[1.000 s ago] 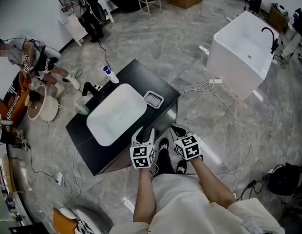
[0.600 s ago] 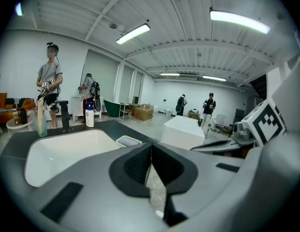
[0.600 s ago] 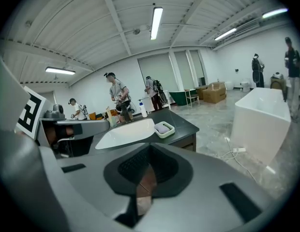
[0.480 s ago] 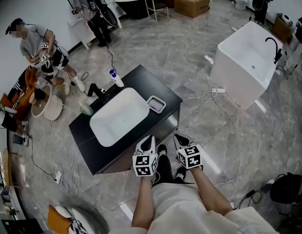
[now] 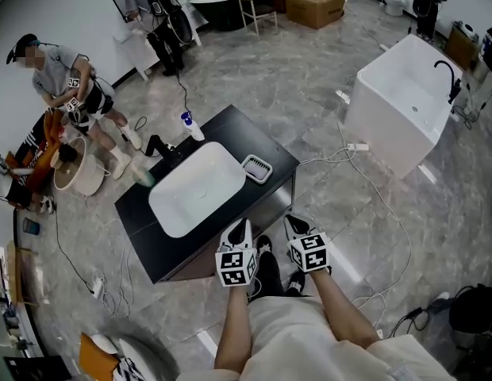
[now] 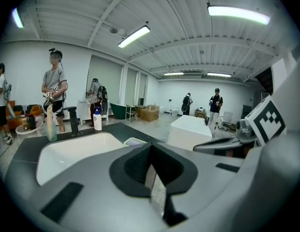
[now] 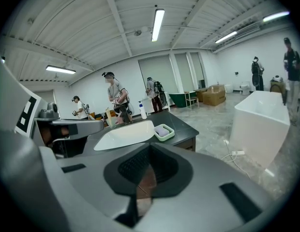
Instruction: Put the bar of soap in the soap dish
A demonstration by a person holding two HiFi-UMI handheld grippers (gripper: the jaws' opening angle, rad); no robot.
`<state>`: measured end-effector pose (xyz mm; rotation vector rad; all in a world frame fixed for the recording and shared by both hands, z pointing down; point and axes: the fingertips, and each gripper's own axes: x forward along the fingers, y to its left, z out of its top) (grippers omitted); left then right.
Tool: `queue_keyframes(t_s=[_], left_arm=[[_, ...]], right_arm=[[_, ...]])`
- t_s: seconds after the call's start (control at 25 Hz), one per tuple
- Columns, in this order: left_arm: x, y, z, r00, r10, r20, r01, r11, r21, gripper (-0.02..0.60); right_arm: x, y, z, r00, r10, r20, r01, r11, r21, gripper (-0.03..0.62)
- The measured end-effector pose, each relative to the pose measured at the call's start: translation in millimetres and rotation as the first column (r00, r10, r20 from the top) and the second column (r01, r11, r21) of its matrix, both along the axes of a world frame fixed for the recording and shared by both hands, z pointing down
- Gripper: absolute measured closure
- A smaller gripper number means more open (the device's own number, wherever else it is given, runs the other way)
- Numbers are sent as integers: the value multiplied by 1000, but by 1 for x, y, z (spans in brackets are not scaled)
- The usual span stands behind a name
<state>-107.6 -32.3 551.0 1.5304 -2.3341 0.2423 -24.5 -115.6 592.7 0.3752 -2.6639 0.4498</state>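
Observation:
A pale green soap dish [image 5: 256,167] sits on the black vanity counter [image 5: 266,145], just right of the white sink [image 5: 197,189]. In the right gripper view a pale lilac bar seems to lie in the dish [image 7: 164,131]; in the left gripper view only the dish's [image 6: 135,141] rim shows above the jaws. Both grippers hang side by side at the counter's near edge, short of the dish. My left gripper [image 5: 240,225] is shut on nothing, its pads meeting [image 6: 150,146]. My right gripper [image 5: 291,221] also looks shut and empty [image 7: 150,149].
A black faucet [image 5: 157,147], a pump bottle [image 5: 192,127] and a green cup [image 5: 143,173] stand behind the sink. A white freestanding tub [image 5: 409,105] is at the right, with cables [image 5: 365,173] across the floor. People [image 5: 71,86] work by a bucket [image 5: 75,173] at the left.
The left gripper's fingers stood apart a second ago and now meet in a point, with nothing between them. Both grippers sit slightly lower in the picture. The person at the left has straightened up.

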Motion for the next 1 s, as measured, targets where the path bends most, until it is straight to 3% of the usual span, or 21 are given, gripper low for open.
queue_keyframes(t_s=[1.0], left_arm=[[9, 0, 10, 999, -6, -33, 6, 1000, -10, 575]], right_arm=[[4, -3, 2, 999, -12, -40, 13, 1000, 6, 589]])
